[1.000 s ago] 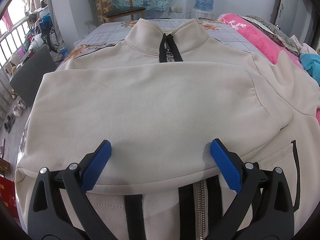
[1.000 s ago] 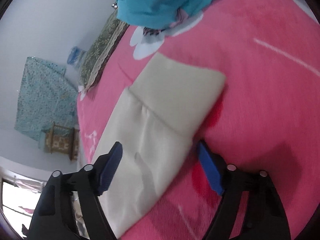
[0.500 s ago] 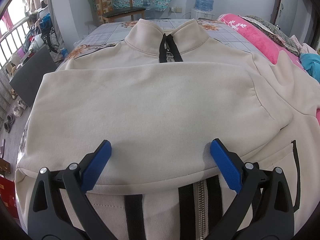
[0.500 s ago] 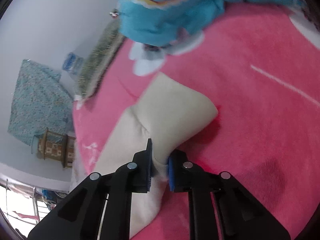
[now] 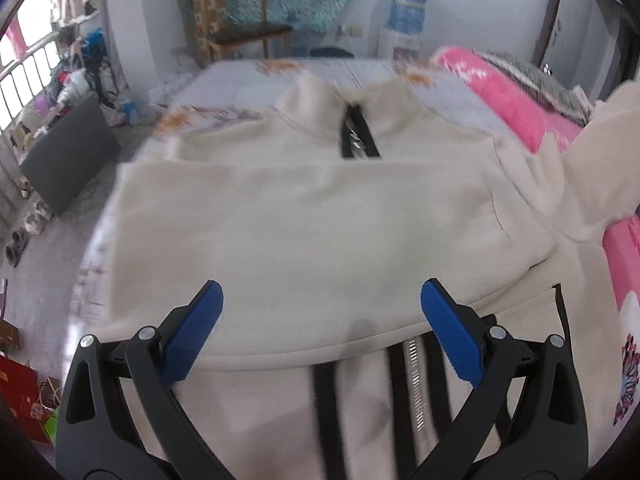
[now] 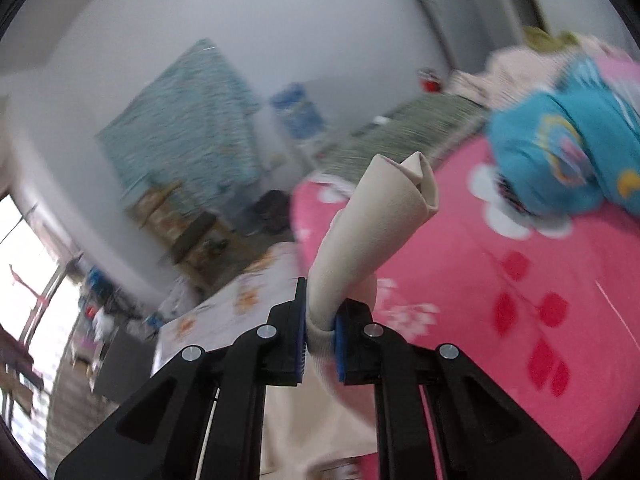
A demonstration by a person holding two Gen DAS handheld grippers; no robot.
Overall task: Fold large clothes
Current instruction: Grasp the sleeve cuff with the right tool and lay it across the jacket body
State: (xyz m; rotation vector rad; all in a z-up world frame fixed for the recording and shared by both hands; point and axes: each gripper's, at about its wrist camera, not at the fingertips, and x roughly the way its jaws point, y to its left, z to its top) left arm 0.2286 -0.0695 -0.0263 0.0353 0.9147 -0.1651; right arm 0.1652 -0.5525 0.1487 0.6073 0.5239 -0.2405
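Note:
A cream zip-up jacket (image 5: 304, 224) lies front up on the bed, collar far, one sleeve folded across its chest. My left gripper (image 5: 320, 320) is open and empty above the folded sleeve near the hem. My right gripper (image 6: 320, 340) is shut on the other sleeve (image 6: 372, 216) near its cuff and holds it up off the pink blanket; the cuff sticks up past the fingers. That raised sleeve shows at the right edge of the left wrist view (image 5: 600, 152).
A pink blanket (image 6: 520, 300) covers the right side of the bed, with a blue garment (image 6: 560, 152) on it. A wooden chair (image 5: 240, 20) and water dispenser (image 5: 404, 20) stand by the far wall. The floor drops off left of the bed.
My right gripper closed on the sleeve and lifted it off the pink blanket, swinging upward. My left gripper stayed open and shifted slightly.

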